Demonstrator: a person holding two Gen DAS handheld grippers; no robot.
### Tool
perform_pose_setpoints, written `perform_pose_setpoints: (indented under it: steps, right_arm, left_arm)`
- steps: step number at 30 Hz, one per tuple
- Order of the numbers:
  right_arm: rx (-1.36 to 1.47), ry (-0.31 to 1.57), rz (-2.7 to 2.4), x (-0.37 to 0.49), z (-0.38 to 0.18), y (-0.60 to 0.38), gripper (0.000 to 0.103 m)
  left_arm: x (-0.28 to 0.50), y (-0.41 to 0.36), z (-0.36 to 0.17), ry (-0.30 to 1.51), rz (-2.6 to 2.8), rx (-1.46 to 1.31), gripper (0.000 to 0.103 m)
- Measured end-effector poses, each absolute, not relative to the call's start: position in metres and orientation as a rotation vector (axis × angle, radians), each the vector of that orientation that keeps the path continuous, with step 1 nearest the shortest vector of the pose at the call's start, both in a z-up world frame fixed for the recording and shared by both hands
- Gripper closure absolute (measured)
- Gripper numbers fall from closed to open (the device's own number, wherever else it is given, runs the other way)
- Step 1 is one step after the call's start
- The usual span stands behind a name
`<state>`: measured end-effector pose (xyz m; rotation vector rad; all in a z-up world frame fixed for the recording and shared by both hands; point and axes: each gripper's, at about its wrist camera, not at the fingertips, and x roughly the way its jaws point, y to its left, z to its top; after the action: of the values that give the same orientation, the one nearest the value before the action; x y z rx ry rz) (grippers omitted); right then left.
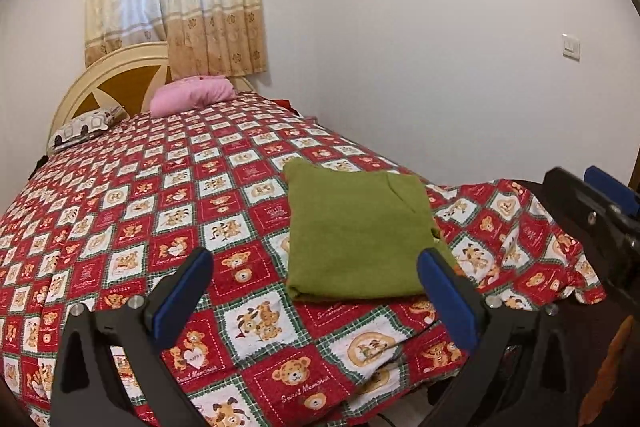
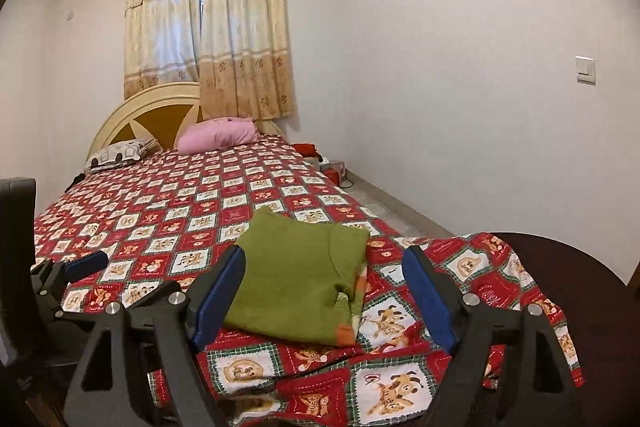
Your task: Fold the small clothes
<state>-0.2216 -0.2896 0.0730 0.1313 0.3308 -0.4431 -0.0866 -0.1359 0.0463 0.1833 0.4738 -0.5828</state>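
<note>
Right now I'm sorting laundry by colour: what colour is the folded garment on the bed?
Olive green folded garment, clearest in the left wrist view.

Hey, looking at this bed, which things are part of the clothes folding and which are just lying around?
Part of the job:
- green garment, folded, on the bedspread
- left gripper, open
- right gripper, open

Just lying about:
- pink pillow
- patterned pillow
- curtains
- light switch

Matt, fuzzy green cloth garment (image 1: 356,231)
</note>
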Motion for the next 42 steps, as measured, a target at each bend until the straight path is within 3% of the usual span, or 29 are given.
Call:
perform_pose_setpoints:
  steps: [42]
  right_arm:
    - [0.185, 0.347, -0.468, -0.225, 0.070, -0.308, 0.022]
  left_arm:
    - [-0.093, -0.135, 0.049, 0.425, -0.552, 0.217, 0.000]
